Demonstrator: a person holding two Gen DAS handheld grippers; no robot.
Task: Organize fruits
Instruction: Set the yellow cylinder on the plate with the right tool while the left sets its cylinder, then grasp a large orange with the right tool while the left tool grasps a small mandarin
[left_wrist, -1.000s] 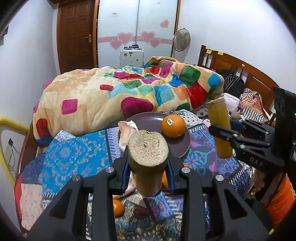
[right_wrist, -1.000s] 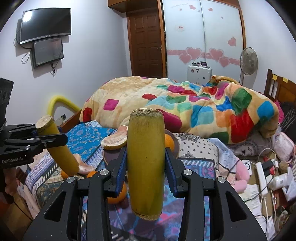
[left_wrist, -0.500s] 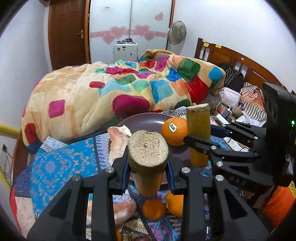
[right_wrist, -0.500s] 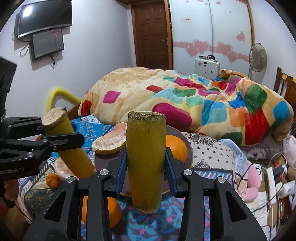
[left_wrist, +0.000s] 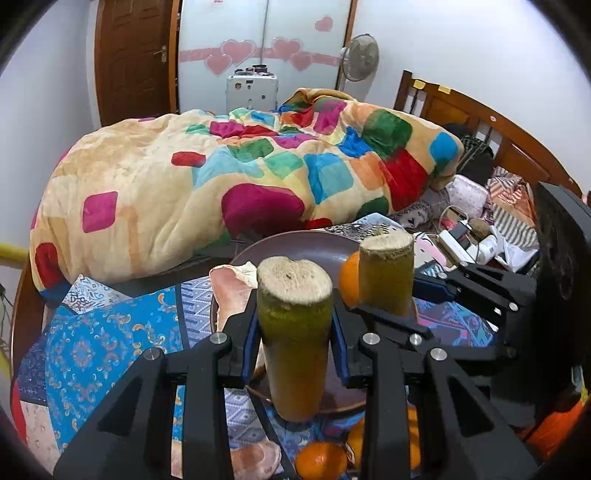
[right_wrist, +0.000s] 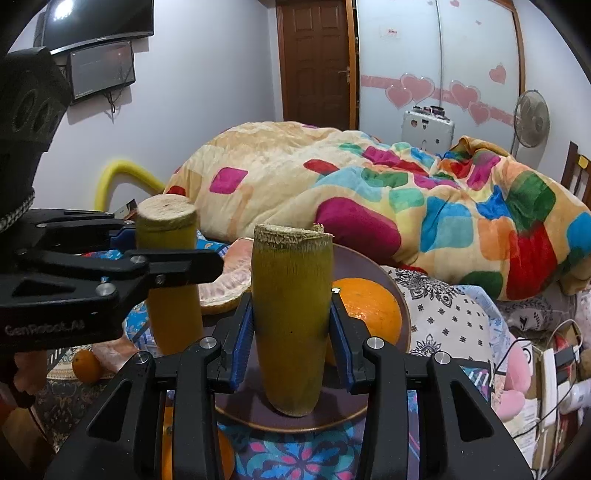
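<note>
In the left wrist view, the left gripper (left_wrist: 294, 345) stands in the lower centre of the frame, and its fingers (left_wrist: 249, 341) are closed on a piece of sugarcane (left_wrist: 293, 341) that stands upright between them. Behind it, right of centre, the right gripper (left_wrist: 388, 299) holds a second sugarcane piece (left_wrist: 386, 275), also upright. Both pieces hang over the dark brown plate (left_wrist: 295, 245), which lies on the patterned cloth (left_wrist: 96, 343) of the table. An orange (left_wrist: 349, 273) sits on the plate, just beside the second piece, and a peeled pomelo piece (left_wrist: 231, 295) lies at the plate's left edge. More small oranges (left_wrist: 320, 459) lie on the cloth at the bottom of the frame.

In the right wrist view, the right gripper (right_wrist: 291, 341) fills the lower centre, its fingers (right_wrist: 338, 341) clamped on its sugarcane piece (right_wrist: 291, 314). The left gripper (right_wrist: 166, 266) comes in from the left with its piece (right_wrist: 168, 280). The orange (right_wrist: 369, 310) rests on the plate (right_wrist: 332, 417) behind the right finger. A colourful blanket (right_wrist: 406, 206) covers the bed behind.
</note>
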